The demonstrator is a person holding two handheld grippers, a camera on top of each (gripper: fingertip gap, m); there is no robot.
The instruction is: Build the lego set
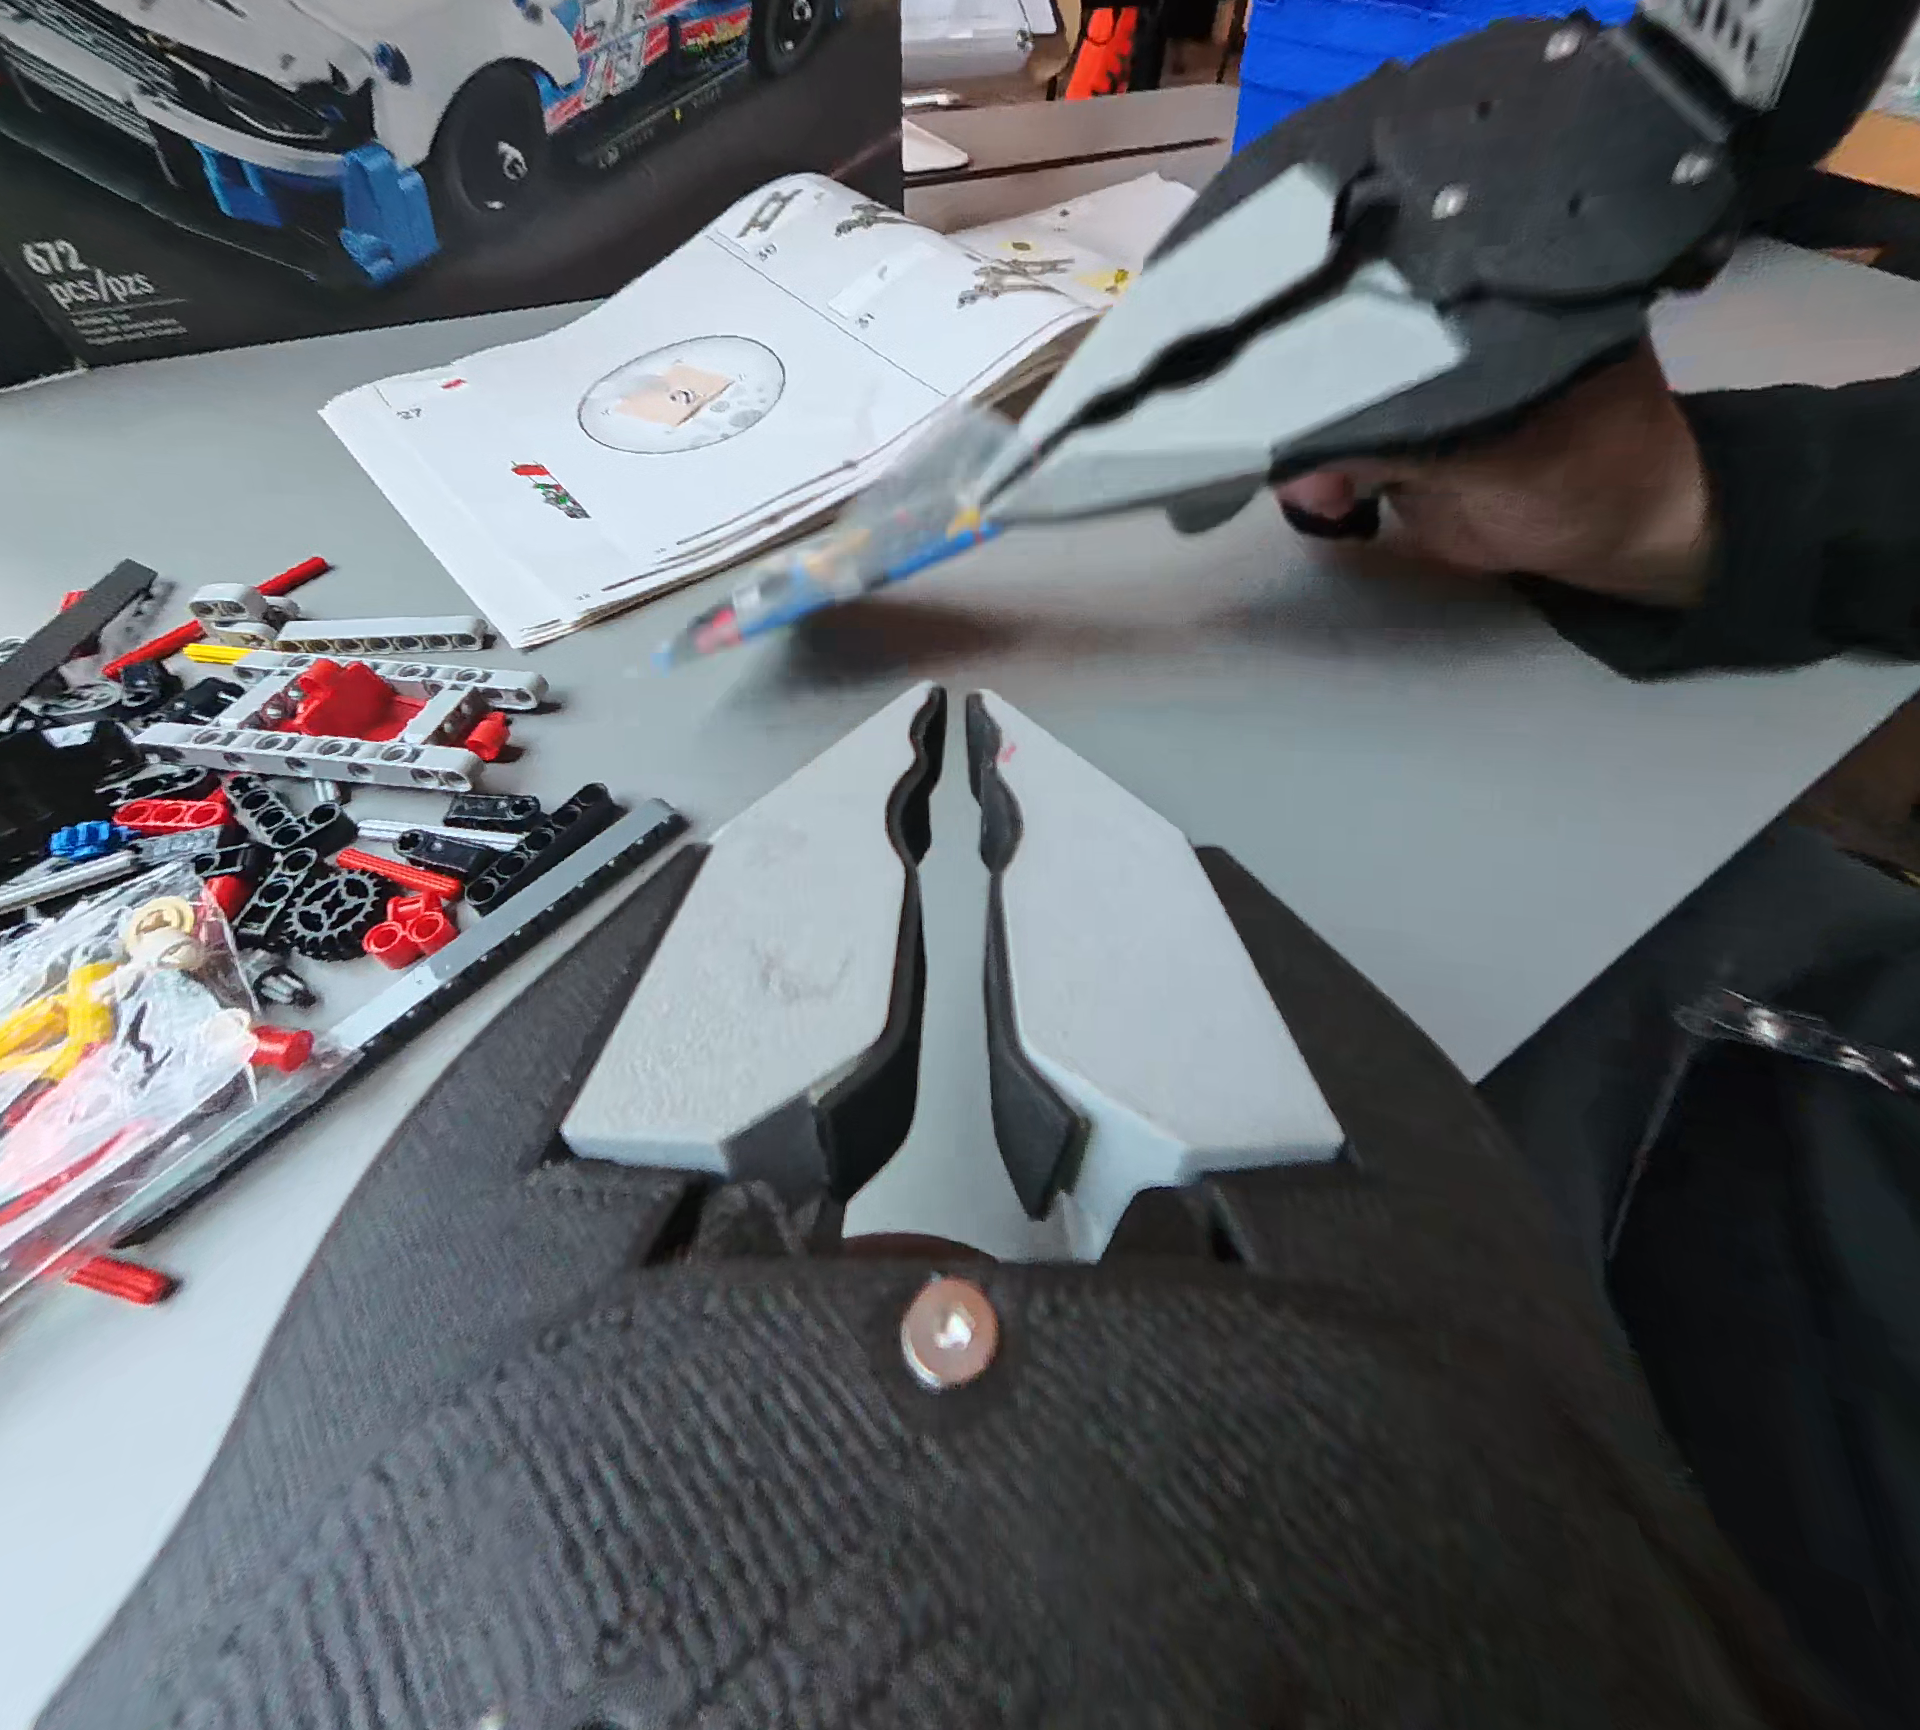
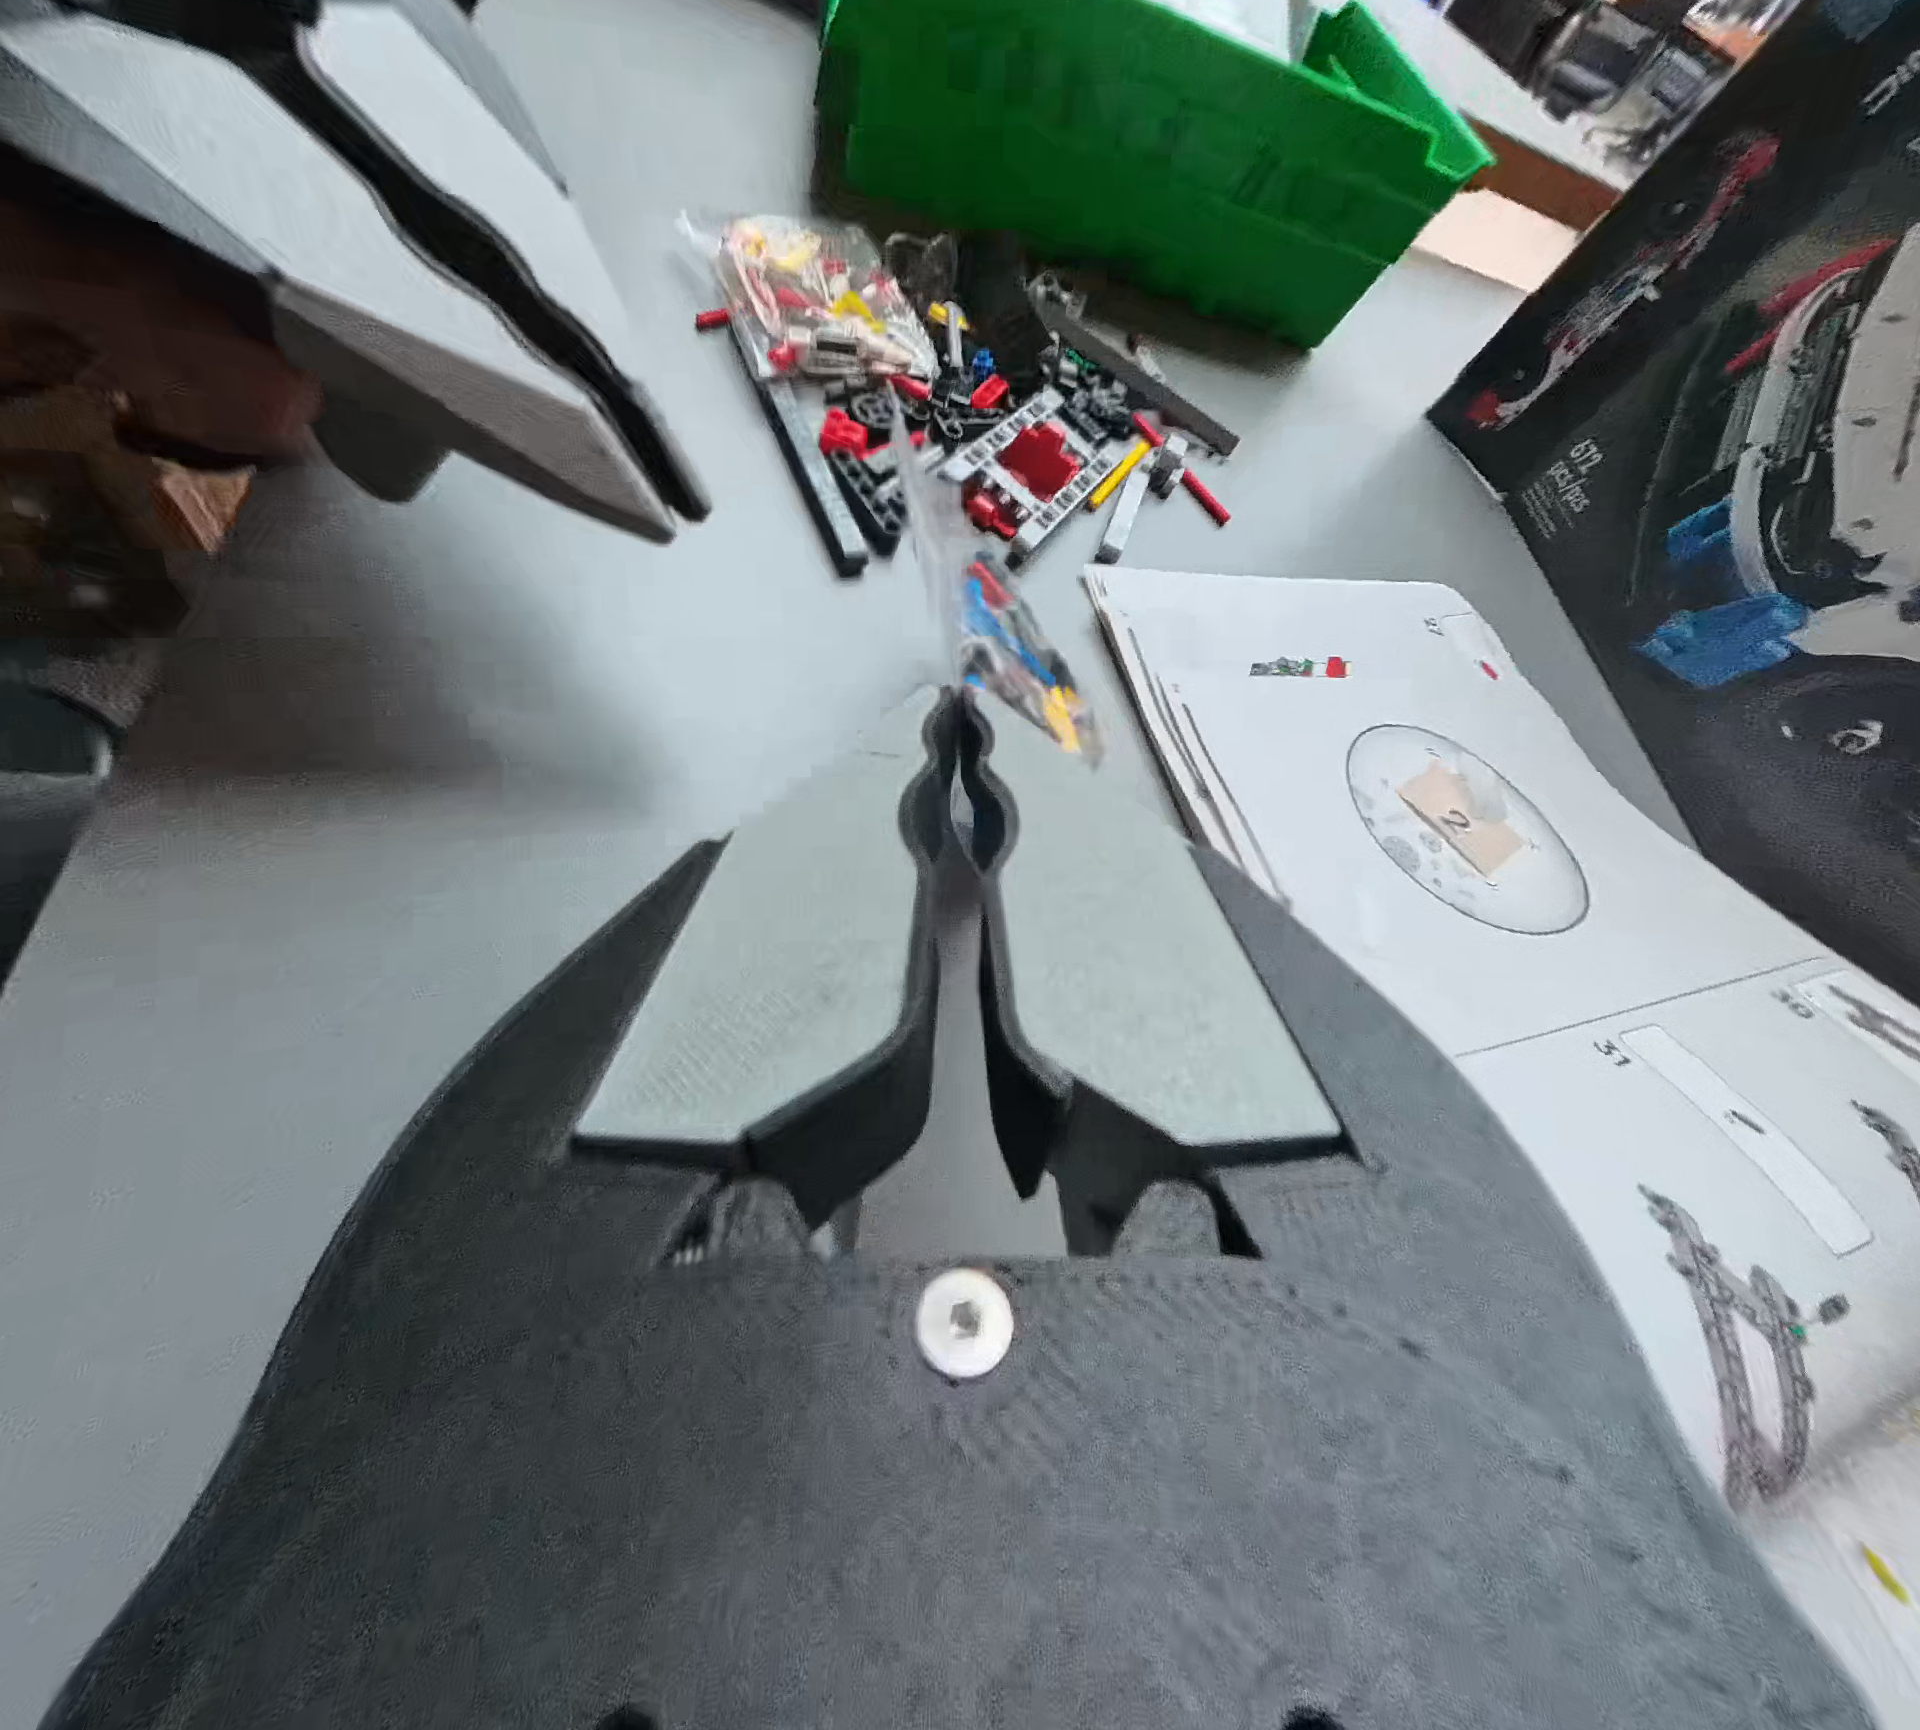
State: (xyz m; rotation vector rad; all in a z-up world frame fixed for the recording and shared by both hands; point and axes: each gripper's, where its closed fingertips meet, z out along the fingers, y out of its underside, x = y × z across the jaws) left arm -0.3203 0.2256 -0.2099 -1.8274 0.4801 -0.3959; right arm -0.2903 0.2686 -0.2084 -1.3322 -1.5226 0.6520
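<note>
A grey counter [image 1: 1299, 745] in a cluttered workroom carries the set's printed box [image 1: 312, 70] standing upright at the back, where its picture can serve as reference, and an instruction booklet [image 1: 644, 433] lying open flat so a page stays readable. Loose lego pieces [image 1: 312, 797] are heaped to one side of the booklet, with a partly built grey-and-red frame [image 1: 353, 709] on top and a clear bag of small parts [image 1: 114, 1036] at the heap's edge; a green bin [image 2: 1091, 153] stands behind them. The right gripper [image 1: 987, 496] is closed on a small clear bag [image 1: 831, 579] of blue, red and yellow pieces, pinched by its edge so it hangs above the counter, probably for opening. The left gripper [image 1: 954, 704] holds nothing, its jaws nearly together, poised just beside that bag, likely to take the opposite edge.
</note>
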